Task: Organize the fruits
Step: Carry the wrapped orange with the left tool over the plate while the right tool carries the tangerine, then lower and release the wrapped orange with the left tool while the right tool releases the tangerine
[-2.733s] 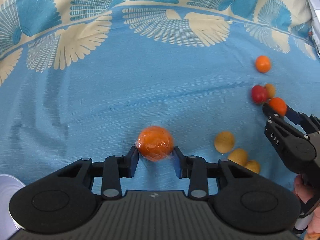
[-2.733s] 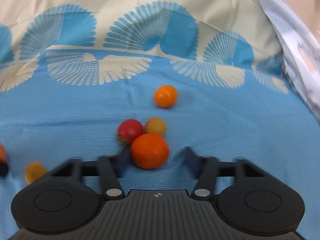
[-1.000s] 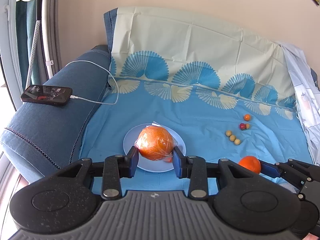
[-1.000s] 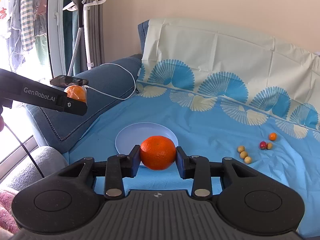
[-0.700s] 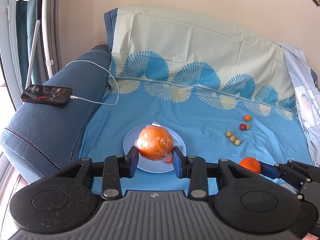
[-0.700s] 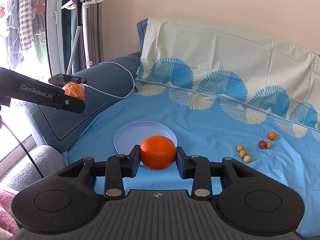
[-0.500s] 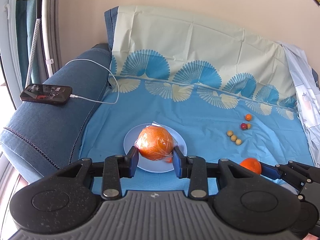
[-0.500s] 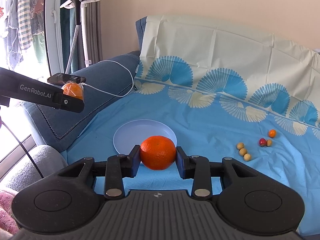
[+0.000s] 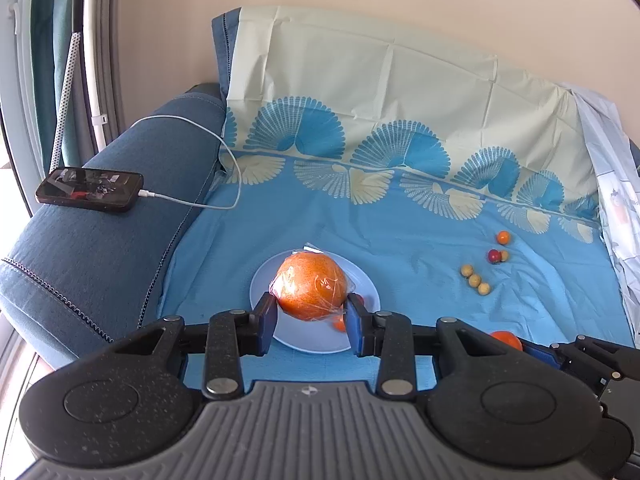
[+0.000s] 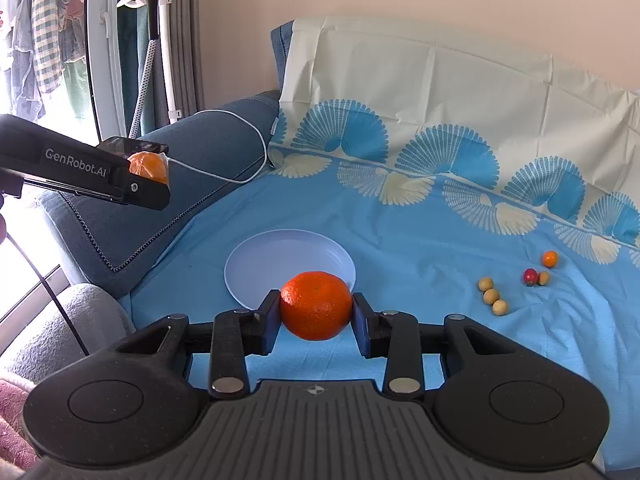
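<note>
- Left wrist view: the left gripper [image 9: 312, 314] is clamped on a plastic-wrapped orange [image 9: 311, 290], held above the pale plate [image 9: 316, 338] on the blue sheet [image 9: 400, 240].
- Right wrist view: the right gripper [image 10: 316, 320] is clamped on a bare orange [image 10: 316, 305], at the plate's near edge.
- Small fruits [image 10: 493, 295] lie far right of the plate.

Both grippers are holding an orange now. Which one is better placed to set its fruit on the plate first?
Right, probably. The right gripper holds its bare orange low beside the plate, while the left gripper holds the wrapped orange higher, out by the sofa arm.
</note>
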`<action>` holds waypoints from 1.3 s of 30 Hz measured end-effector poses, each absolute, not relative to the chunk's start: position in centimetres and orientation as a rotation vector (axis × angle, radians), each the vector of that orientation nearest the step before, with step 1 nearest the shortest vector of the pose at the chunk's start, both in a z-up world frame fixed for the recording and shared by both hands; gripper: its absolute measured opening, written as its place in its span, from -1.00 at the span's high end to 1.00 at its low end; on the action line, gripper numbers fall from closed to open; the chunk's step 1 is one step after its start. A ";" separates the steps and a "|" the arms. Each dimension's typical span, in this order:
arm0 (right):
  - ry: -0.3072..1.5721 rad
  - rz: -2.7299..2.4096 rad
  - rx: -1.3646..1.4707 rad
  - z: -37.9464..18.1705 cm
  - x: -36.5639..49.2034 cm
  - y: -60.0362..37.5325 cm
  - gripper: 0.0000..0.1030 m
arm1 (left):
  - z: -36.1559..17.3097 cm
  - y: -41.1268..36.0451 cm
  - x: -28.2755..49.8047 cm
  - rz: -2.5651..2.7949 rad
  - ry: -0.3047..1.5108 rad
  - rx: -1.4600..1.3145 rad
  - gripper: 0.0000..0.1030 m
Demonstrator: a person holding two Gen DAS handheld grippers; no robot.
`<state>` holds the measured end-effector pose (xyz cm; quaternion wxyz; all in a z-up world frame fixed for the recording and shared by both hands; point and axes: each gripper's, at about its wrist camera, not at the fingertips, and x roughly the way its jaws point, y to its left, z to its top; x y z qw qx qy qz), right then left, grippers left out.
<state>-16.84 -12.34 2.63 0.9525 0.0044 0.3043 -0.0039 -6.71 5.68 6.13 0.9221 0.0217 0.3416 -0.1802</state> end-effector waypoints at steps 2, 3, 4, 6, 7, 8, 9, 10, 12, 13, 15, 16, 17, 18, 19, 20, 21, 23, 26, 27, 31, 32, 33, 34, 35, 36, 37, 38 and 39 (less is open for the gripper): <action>0.625 -0.009 0.013 2.5 -16.4 -12.4 0.25 | 6.1 5.6 -6.1 -0.366 0.701 0.044 0.22; 0.627 -0.011 0.014 2.5 -16.2 -12.4 0.25 | 6.1 5.7 -5.9 -0.364 0.702 0.043 0.22; 0.629 -0.010 0.014 2.4 -16.1 -12.4 0.25 | 6.1 5.7 -5.6 -0.362 0.704 0.042 0.22; 0.633 -0.011 0.015 2.3 -15.7 -12.4 0.25 | 5.9 5.7 -5.1 -0.358 0.708 0.039 0.22; 0.634 -0.011 0.016 2.2 -15.5 -12.4 0.25 | 5.9 5.8 -4.7 -0.354 0.711 0.037 0.22; 0.635 -0.011 0.015 2.2 -15.3 -12.3 0.25 | 5.8 5.8 -4.4 -0.351 0.715 0.034 0.22; 0.638 -0.012 0.015 2.1 -15.0 -12.3 0.25 | 5.7 5.9 -4.1 -0.349 0.721 0.031 0.22; 0.641 -0.011 0.016 2.0 -14.7 -12.3 0.25 | 5.6 5.9 -3.8 -0.346 0.726 0.027 0.22; 0.648 -0.005 0.018 1.9 -14.2 -12.2 0.25 | 5.3 5.9 -3.4 -0.340 0.733 0.022 0.22; 0.650 -0.001 0.017 1.8 -14.0 -12.1 0.25 | 5.2 5.9 -3.2 -0.339 0.736 0.021 0.22; 0.655 0.007 0.013 1.7 -13.5 -11.9 0.25 | 4.8 5.9 -2.7 -0.335 0.745 0.020 0.22; 0.657 0.010 0.012 1.6 -13.3 -11.9 0.25 | 4.6 5.9 -2.5 -0.333 0.751 0.020 0.22; 0.661 0.013 0.011 1.5 -12.9 -11.8 0.25 | 4.4 5.8 -2.2 -0.331 0.757 0.019 0.22; 0.665 0.016 0.012 1.3 -12.6 -11.8 0.25 | 4.3 5.8 -1.9 -0.329 0.762 0.019 0.22; 0.669 0.018 0.014 1.2 -12.3 -11.7 0.25 | 4.1 5.7 -1.5 -0.326 0.765 0.019 0.22; 0.672 0.019 0.015 1.1 -12.0 -11.7 0.25 | 4.0 5.6 -1.2 -0.324 0.766 0.019 0.22; 0.674 0.020 0.016 1.0 -11.6 -11.7 0.25 | 3.9 5.5 -0.9 -0.323 0.767 0.019 0.22; 0.678 0.021 0.019 0.8 -11.0 -11.7 0.25 | 3.6 5.3 -0.1 -0.323 0.772 0.021 0.22; 0.686 0.021 0.028 0.5 -9.8 -11.7 0.25 | 3.1 5.0 1.1 -0.322 0.782 0.021 0.22; 0.688 0.020 0.030 0.3 -9.4 -11.7 0.25 | 2.9 4.8 1.5 -0.319 0.785 0.023 0.22; 0.695 0.019 0.035 -0.5 -7.8 -11.7 0.25 | 1.9 4.2 3.1 -0.313 0.803 0.031 0.22; 0.699 0.019 0.038 -0.7 -7.3 -11.8 0.25 | 1.6 4.0 3.6 -0.312 0.810 0.034 0.22; 0.704 0.017 0.038 -1.1 -6.9 -11.8 0.25 | 1.2 3.9 4.0 -0.310 0.818 0.038 0.23; 0.712 0.015 0.036 -1.5 -6.4 -11.8 0.25 | 0.8 3.7 4.5 -0.310 0.825 0.040 0.22; 0.721 0.013 0.036 -1.9 -5.9 -11.8 0.25 | 0.4 3.5 4.9 -0.310 0.831 0.043 0.23; 0.731 0.011 0.039 -2.3 -5.4 -11.8 0.25 | 0.0 3.4 5.3 -0.307 0.838 0.047 0.22; 0.740 0.012 0.040 -2.7 -5.0 -11.8 0.25 | -0.5 3.3 5.8 -0.307 0.846 0.049 0.23; 0.749 0.012 0.038 -3.0 -4.6 -11.8 0.25 | -0.9 3.1 6.2 -0.305 0.854 0.052 0.22; 0.758 0.011 0.038 -3.4 -4.1 -11.9 0.25 | -1.4 3.0 6.6 -0.304 0.862 0.057 0.22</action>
